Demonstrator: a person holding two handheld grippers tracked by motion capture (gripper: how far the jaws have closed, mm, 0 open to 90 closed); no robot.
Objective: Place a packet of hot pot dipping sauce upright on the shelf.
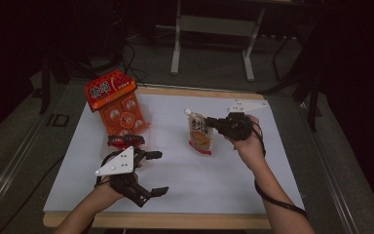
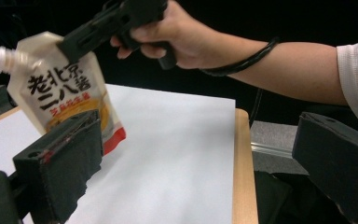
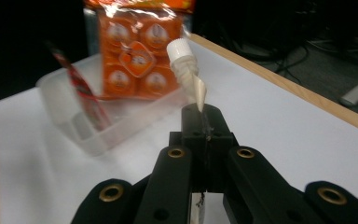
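A white sheet covers the wooden worktop (image 1: 151,220); dark floor and a grey table frame (image 1: 212,29) lie beyond its far edge. The right gripper (image 1: 213,122) is clamped on the spouted sauce pouch (image 1: 200,134), held above the middle. The left gripper (image 1: 158,173) rests wide open, empty, near the front-left corner.

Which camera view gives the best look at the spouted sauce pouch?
The left gripper view: the spouted sauce pouch faces the camera, its printed label readable, clamped near the top by the right hand-held gripper. The high view shows it small, hanging above the table. The right gripper view shows its white cap and top edge, edge-on.
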